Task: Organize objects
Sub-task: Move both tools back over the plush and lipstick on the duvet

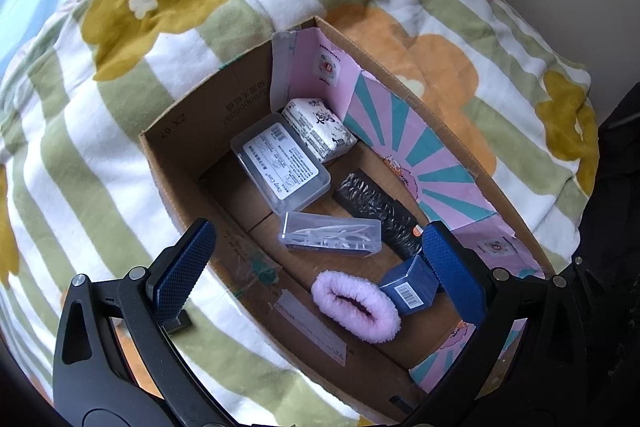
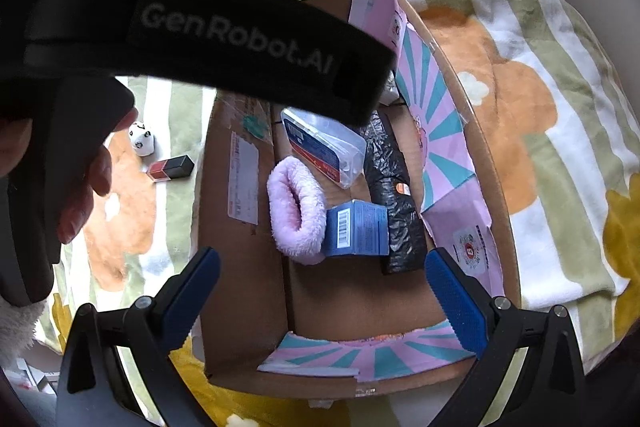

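Observation:
An open cardboard box [image 1: 180, 163] [image 2: 240, 267] sits on a flowered blanket. Inside lie a pink fuzzy band [image 1: 356, 305] [image 2: 296, 207], a small blue box [image 1: 410, 287] [image 2: 356, 229], a black crinkled pack [image 1: 380, 211] [image 2: 392, 187], a clear case of white picks [image 1: 332, 237], a clear labelled case [image 1: 280, 167] and a white tissue pack [image 1: 318, 129]. My left gripper [image 1: 320, 267] is open and empty above the box. My right gripper [image 2: 322, 295] is open and empty over the box's near end. On the blanket left of the box lie a red lipstick [image 2: 170, 167] and a small white panda ball [image 2: 142, 141].
The left gripper's black body [image 2: 200, 35] crosses the top of the right wrist view, hiding the far end of the box. A pink and teal paper [image 1: 408, 147] lines the box's right wall. The blanket [image 1: 120, 107] surrounds the box.

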Available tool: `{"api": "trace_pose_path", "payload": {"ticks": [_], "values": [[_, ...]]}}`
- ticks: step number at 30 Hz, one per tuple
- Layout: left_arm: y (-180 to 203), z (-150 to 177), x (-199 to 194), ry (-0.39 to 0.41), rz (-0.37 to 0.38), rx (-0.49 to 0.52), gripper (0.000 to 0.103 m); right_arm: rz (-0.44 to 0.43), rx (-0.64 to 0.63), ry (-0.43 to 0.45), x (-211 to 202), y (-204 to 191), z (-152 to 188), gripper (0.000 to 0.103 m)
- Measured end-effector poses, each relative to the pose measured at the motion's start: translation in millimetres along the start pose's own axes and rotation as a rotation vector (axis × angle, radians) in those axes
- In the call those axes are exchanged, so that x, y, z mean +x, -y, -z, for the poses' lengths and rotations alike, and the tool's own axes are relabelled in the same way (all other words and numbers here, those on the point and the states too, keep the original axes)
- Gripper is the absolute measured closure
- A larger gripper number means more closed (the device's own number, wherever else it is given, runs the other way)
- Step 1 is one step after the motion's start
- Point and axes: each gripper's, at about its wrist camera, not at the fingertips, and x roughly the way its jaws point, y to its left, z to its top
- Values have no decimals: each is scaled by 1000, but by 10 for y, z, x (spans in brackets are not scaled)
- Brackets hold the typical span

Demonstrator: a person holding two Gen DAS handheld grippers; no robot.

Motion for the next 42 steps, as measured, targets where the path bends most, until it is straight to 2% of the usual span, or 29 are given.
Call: {"api": "trace_pose_path", "payload": {"ticks": [8, 13, 23, 29, 33, 35, 39, 42], "values": [[16, 35, -337, 45, -17, -8, 0, 14, -9, 16, -263, -108, -65, 1], [9, 114, -756, 103, -17, -30, 0, 13, -51, 54, -524, -258, -108, 1], [-157, 471, -1674, 226, -90, -101, 0, 1, -164, 123, -1018, -756, -189, 1], [-407, 923, -2209, 295, -134, -195, 0, -53, -191, 140, -1228, -1031, -211, 1], [-604, 1295, -2497, 335, -202, -253, 0, -74, -217, 160, -1342, -1227, -163, 1], [-710, 1462, -2602, 343, -226, -286, 0, -96, -226, 166, -1328, -1226, -135, 1], [-982, 1918, -2820, 372, -256, -397, 0, -115, -283, 174, -1357, -1492, -108, 1], [-1128, 2209, -2899, 380, -281, -451, 0, -97, -316, 171, -1356, -1697, -73, 1]]}}
